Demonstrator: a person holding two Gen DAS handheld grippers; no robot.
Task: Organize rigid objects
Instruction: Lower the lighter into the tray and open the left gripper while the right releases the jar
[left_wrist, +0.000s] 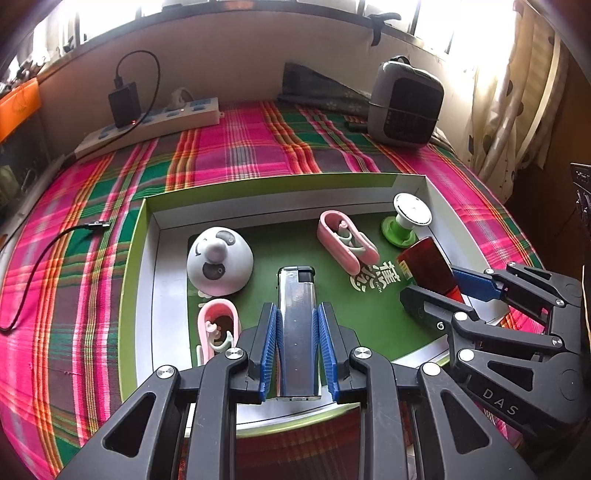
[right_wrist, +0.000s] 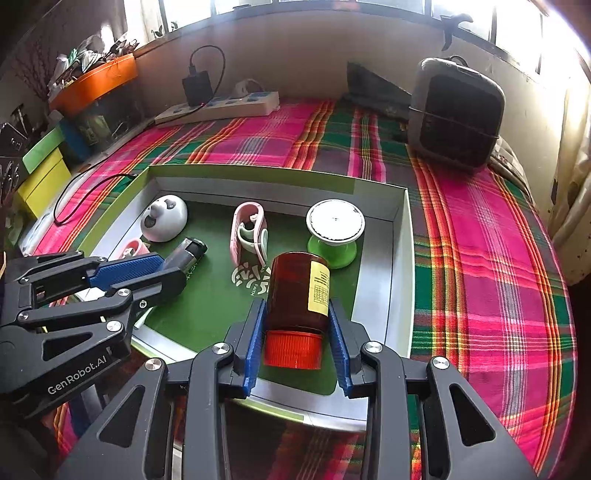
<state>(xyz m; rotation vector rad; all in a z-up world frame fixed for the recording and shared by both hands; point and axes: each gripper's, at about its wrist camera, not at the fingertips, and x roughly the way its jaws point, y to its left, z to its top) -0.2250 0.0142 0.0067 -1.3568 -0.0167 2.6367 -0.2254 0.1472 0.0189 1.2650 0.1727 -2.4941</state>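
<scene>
- Our left claw (left_wrist: 297, 332) clamps a silver lighter (left_wrist: 296, 317) over the green-floored box (left_wrist: 147, 280).
- Our right claw (right_wrist: 297, 339) grips an amber bottle (right_wrist: 297, 291) — red cap toward us — above the same box.
- Inside lie a panda dome (left_wrist: 219, 262), pink clips (left_wrist: 345, 240) and a green-and-white spool (left_wrist: 406, 219).

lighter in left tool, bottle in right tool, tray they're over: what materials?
Lighter: body looks like brushed or polished metal, since it shows streaky reflections; black cap is likely plastic.
Bottle: translucent amber-red plastic, possibly glass; glossy, with a paper label and a ribbed orange-red plastic cap.
Tray: seems to be a printed cardboard box lid, with thin folded white walls and a matte green floor.
</scene>
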